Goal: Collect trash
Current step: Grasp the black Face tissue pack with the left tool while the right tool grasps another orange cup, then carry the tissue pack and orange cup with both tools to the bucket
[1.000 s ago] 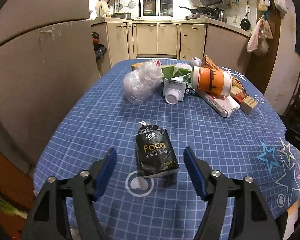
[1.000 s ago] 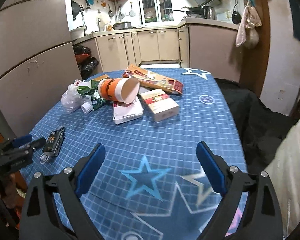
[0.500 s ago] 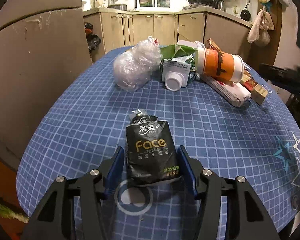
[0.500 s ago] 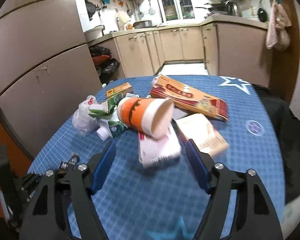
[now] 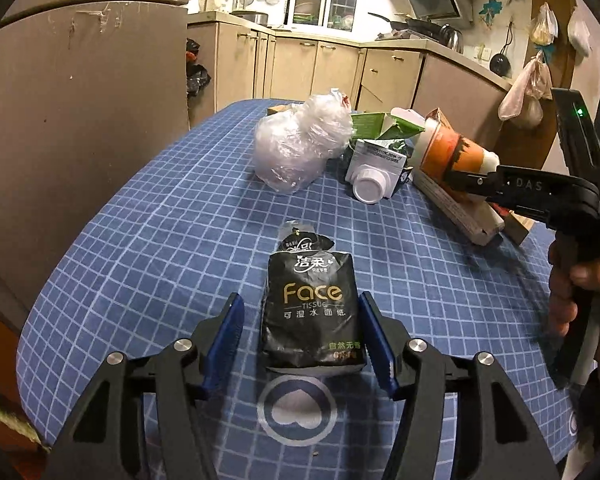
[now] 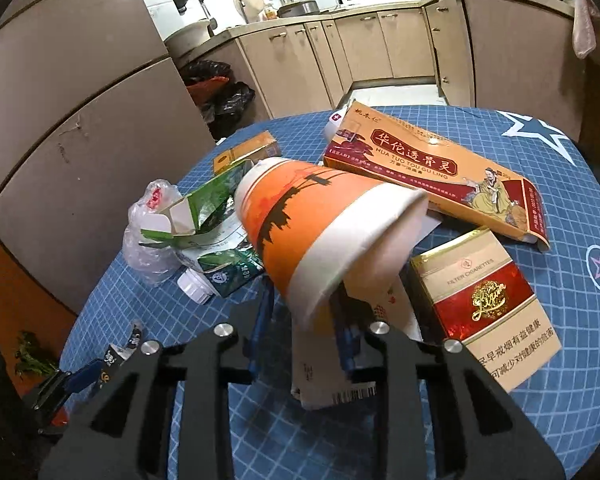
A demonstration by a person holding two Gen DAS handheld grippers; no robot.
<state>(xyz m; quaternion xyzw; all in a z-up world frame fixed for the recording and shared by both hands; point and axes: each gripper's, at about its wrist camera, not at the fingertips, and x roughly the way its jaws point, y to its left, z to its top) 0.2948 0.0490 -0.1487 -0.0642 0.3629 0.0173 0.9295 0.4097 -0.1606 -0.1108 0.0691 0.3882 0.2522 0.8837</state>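
Both of your claws have closed in since a second ago: then the right one hung wide over bare cloth and the left stood well apart around the tissue pack; now each is on a piece of trash.

Nearest you, the left claw brackets the black tissue pack, which lies flat on the surface. Its right pad touches the pack's edge and its left pad sits a sliver off, so the claw is nearly together but not yet clamped, and the pack has not left the cloth.

Your right claw is pinched on the rim of the orange paper cup, one pad outside the wall and one apparently inside the mouth. The cup is tilted, mouth toward you, over a white box. Whether it has fully lifted off the pile I cannot tell.

Beyond these, everything else is uncollected: the red-and-gold cigarette box, the torn green carton, the crumpled plastic bag, the long yellow medicine box and a small yellow box at the far edge.

No bin shows in either view, so I judge that you are at the very start: two items in hand or nearly so, none disposed of.
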